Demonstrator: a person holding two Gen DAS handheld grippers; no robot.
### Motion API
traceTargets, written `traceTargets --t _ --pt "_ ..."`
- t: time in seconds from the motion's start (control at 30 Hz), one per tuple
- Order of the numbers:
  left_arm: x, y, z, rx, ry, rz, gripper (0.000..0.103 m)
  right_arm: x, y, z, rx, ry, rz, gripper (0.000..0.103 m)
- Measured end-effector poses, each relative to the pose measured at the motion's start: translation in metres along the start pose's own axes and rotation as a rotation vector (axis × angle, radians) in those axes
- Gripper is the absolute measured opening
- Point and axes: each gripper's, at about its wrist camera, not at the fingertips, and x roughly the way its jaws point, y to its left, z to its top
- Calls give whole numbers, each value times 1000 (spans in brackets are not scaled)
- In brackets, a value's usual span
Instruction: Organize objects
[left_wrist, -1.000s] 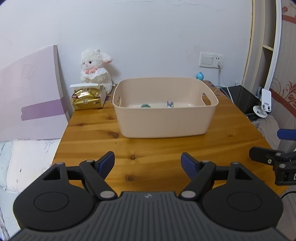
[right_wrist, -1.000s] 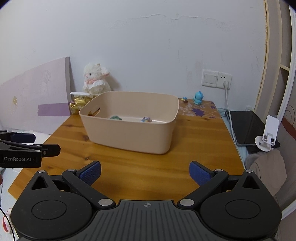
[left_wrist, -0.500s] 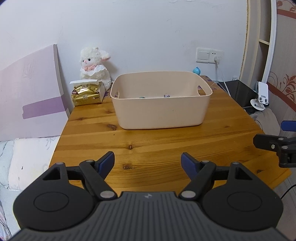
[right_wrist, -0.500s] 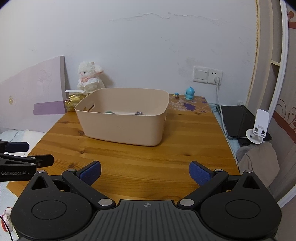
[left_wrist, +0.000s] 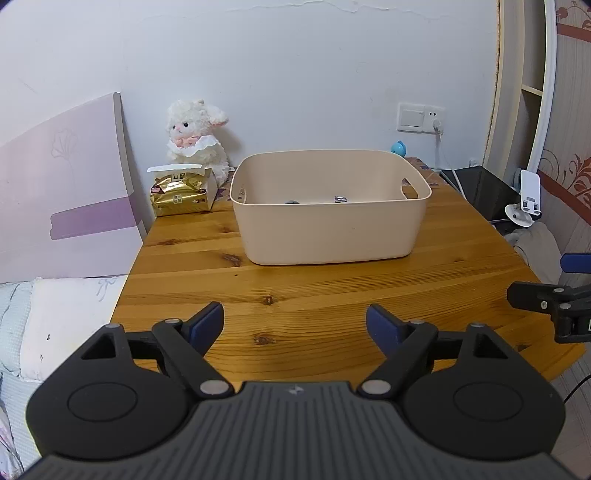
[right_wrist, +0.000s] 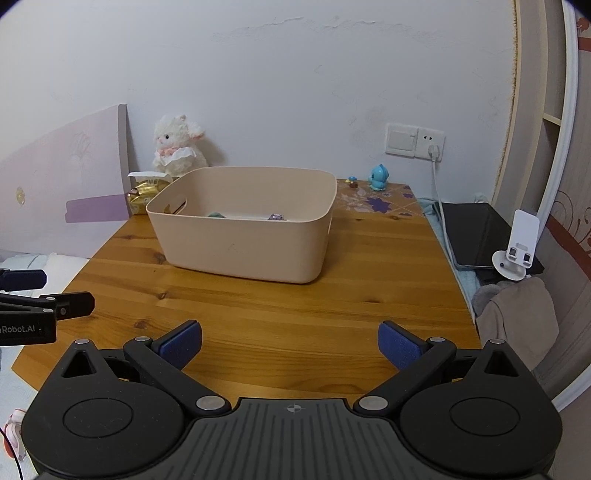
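A beige plastic bin (left_wrist: 328, 225) stands on the wooden table (left_wrist: 295, 295); it also shows in the right wrist view (right_wrist: 243, 240). Inside it lie a greenish object (right_wrist: 216, 214) and a small purple-silver object (right_wrist: 276, 216), mostly hidden by the rim. My left gripper (left_wrist: 295, 325) is open and empty above the table's front edge. My right gripper (right_wrist: 290, 343) is open and empty, also near the front edge. Each gripper shows at the edge of the other's view.
A white plush lamb (left_wrist: 195, 140) and a gold packet in a box (left_wrist: 181, 192) sit at the back left. A blue figurine (right_wrist: 378, 177) stands at the back right by a wall socket (right_wrist: 413, 140). A tablet (right_wrist: 480, 232) and phone stand (right_wrist: 517, 251) lie right of the table.
Both grippers have pulled back from the bin, so it looks smaller and farther. Both stay open and empty.
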Motion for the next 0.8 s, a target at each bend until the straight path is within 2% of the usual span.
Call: traceTargets --t 0.8 --pt "16 8 0 -23 35 6 92 16 -2 3 -12 42 3 103"
